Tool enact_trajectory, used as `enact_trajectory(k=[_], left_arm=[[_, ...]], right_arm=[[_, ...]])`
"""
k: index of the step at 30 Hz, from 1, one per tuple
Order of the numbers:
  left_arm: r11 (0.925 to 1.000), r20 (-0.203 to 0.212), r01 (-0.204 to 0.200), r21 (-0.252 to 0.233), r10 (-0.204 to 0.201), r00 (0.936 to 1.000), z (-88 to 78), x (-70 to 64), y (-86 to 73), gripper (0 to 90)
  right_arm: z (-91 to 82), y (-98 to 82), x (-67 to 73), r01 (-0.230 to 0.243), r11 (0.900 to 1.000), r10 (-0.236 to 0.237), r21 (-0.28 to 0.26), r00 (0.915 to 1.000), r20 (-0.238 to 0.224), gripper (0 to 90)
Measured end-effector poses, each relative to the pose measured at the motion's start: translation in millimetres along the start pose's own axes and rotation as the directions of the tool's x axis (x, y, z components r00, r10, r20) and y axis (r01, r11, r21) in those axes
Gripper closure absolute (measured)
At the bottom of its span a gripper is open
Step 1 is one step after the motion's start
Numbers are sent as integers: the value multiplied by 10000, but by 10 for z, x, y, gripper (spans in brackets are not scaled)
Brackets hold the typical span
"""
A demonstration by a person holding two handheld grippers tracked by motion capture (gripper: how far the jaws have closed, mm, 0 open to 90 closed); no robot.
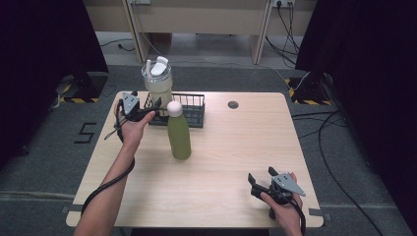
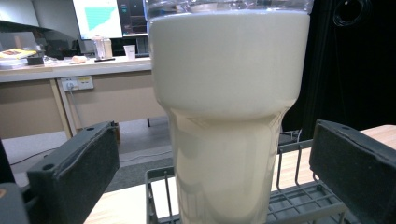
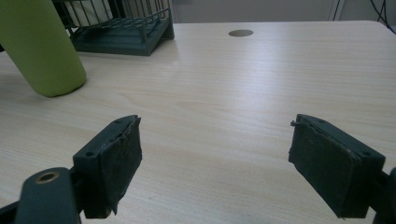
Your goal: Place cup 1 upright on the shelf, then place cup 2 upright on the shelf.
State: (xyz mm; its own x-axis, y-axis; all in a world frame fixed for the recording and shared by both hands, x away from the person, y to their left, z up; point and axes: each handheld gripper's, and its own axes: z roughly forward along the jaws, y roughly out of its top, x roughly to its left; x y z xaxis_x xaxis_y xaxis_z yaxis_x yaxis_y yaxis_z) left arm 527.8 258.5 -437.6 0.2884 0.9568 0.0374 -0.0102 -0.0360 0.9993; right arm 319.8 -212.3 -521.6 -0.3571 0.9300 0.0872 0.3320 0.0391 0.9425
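I count one tumbler (image 1: 157, 83), one green bottle (image 1: 179, 136), one wire basket (image 1: 194, 115) and two grippers on the table (image 1: 236, 162). The tumbler, a tall clear cup full of milky liquid with a white lid, stands upright in the left end of the basket at the far left of the table. The bottle, green with a white cap, stands upright on the tabletop just near of the basket, close to it.

My left gripper (image 1: 147, 112) sits at the tumbler's left side, far left on the table. Its own view gives me what the high view cannot: the jaws are spread wide, one to each side of the tumbler (image 2: 229, 116), with clear gaps between pads and cup, so nothing is clamped. That view also shows the basket (image 2: 303, 200) grid under the cup's foot and a desk with screens beyond the table.

My right gripper (image 1: 259, 181) rests at the near right corner, well apart from the bottle. Its view shows both jaws wide apart over bare wood, holding nothing, with the bottle's base (image 3: 44, 51) at far left and the basket (image 3: 130, 35) behind it.
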Motion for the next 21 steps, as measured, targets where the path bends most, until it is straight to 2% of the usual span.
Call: enact_trajectory(k=[14,21], left_arm=[[9999,-14,97,-52,-97,10000,-261,91,-51,8],[9999,91,78,-80,-77,9999,-342,80,-65,8]], right_arm=[[-13,35,20,82,9998,-81,-163,9999,98,168],[-7,67,35,156,9997,-154,-213,9998,98,158]])
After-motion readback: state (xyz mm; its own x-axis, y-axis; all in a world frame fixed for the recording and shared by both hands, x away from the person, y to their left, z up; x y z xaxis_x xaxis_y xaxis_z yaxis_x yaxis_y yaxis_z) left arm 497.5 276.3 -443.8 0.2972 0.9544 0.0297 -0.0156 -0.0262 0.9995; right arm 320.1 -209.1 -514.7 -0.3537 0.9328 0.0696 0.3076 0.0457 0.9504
